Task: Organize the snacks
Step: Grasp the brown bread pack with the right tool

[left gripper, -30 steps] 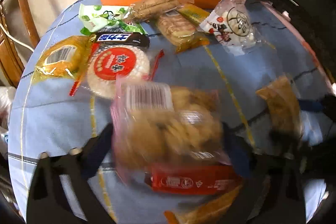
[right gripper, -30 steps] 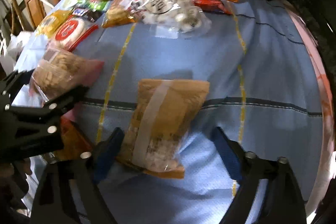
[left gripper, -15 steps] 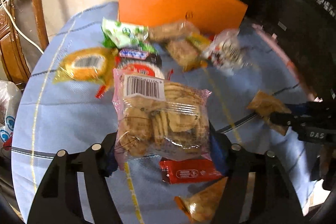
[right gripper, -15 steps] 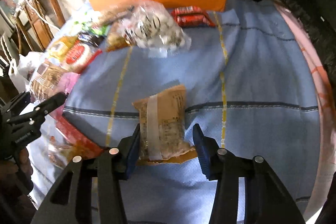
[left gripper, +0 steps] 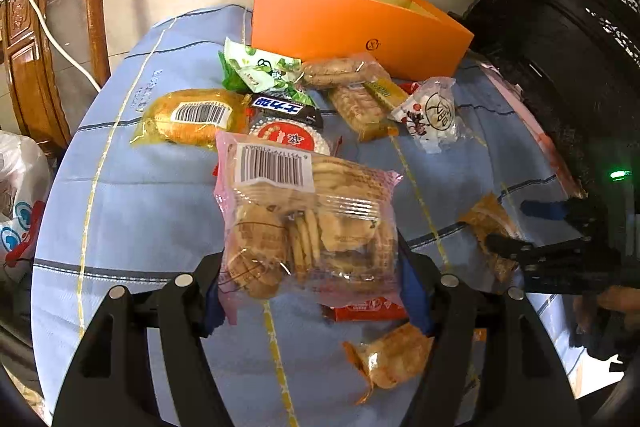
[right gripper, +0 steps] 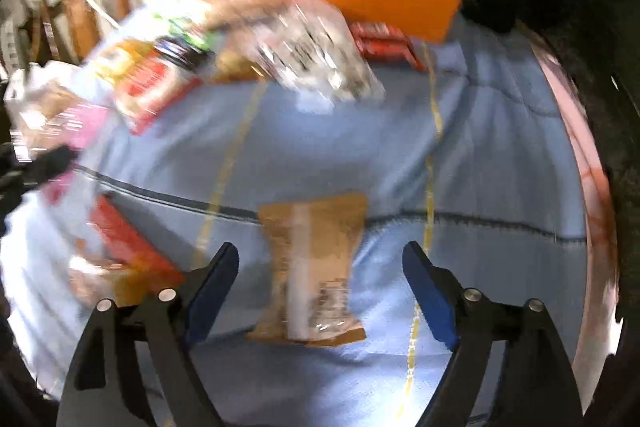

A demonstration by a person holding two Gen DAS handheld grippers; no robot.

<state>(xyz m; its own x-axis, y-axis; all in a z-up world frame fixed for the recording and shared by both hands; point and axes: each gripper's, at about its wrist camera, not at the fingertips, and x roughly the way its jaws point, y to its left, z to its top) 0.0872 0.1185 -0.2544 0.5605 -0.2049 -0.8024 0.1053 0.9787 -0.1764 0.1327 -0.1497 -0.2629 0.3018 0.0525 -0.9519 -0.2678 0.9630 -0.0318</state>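
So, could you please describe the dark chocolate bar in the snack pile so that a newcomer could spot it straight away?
Start at the orange box standing at the far edge of the blue tablecloth. In the pile in front of it, below the green-and-white packet, lies the chocolate bar, above the round red-labelled rice cracker. It is the only dark wrapper, with bold white characters.

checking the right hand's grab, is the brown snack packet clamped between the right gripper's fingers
No, the right gripper stands wide open, and the brown packet lies on the blue cloth with clear gaps to both fingers.
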